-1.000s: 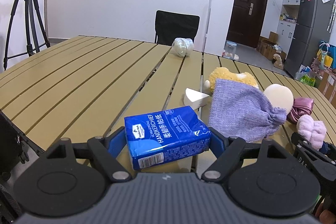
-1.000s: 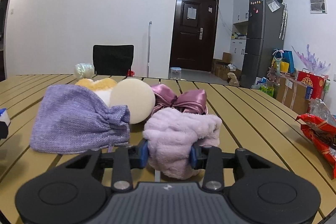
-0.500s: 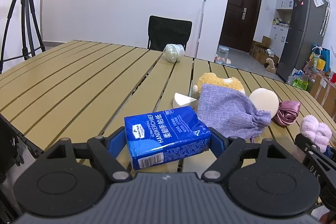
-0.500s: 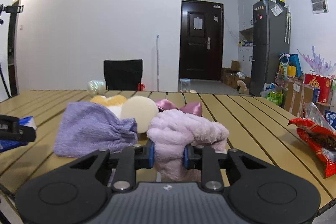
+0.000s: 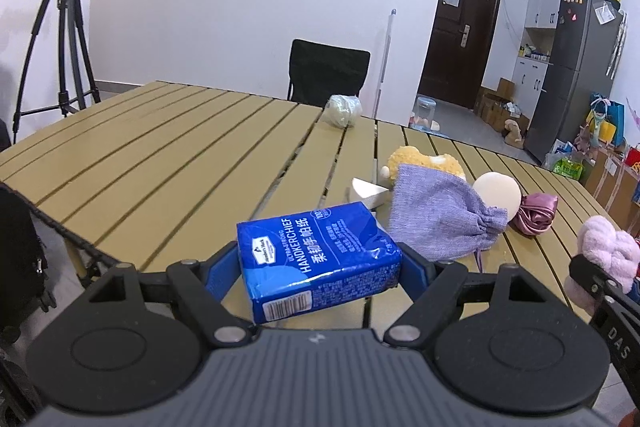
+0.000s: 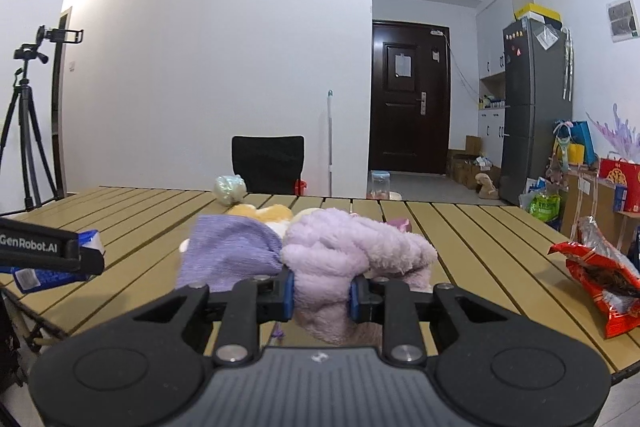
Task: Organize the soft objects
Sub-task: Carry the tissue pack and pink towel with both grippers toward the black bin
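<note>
My left gripper is shut on a blue handkerchief tissue pack, held above the table's near edge. My right gripper is shut on a fluffy pink cloth, lifted off the wooden slat table; that cloth also shows at the right edge of the left wrist view. On the table lie a purple knit pouch, a yellow plush toy, a round cream sponge, a white wedge sponge and a pink satin scrunchie.
A pale wrapped ball sits near the table's far edge by a black chair. A red snack bag lies at the table's right side. A tripod stands at the left, a fridge at the right.
Both grippers have drawn back and risen with their loads. The right gripper squeezed tighter on the pink cloth and lifted it off the table.
</note>
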Motion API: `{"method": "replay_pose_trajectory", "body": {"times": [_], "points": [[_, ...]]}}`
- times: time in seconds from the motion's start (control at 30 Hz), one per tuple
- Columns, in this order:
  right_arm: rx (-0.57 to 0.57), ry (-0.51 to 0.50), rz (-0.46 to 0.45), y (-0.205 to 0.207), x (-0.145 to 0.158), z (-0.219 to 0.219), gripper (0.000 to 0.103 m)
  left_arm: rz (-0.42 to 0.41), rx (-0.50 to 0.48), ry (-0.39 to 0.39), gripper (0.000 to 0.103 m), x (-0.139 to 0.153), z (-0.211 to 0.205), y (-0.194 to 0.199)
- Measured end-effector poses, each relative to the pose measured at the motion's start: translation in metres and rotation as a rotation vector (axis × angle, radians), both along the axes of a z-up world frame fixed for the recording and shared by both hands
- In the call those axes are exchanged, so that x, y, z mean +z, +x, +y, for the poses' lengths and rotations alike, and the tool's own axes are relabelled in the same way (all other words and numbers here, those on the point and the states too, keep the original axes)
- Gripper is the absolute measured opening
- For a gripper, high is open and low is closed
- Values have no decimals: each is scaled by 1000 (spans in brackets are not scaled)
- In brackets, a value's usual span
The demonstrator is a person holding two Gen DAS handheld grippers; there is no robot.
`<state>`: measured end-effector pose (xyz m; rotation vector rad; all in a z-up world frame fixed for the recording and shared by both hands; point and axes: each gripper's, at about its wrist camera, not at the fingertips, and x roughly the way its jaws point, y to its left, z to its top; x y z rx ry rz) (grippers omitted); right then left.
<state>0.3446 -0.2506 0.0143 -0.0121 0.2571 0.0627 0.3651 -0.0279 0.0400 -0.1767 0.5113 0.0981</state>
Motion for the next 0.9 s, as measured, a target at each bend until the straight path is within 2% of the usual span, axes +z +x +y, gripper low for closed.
{"method": "replay_pose_trajectory", "body": {"times": [0.57,0.9], "points": [[65,-26,7,-94,-6,14,24,-34,-6,5,81,-3,15,-86],[99,-56,55,-136,-21,28,24,7,-8,18,81,-18,25,-130]]}}
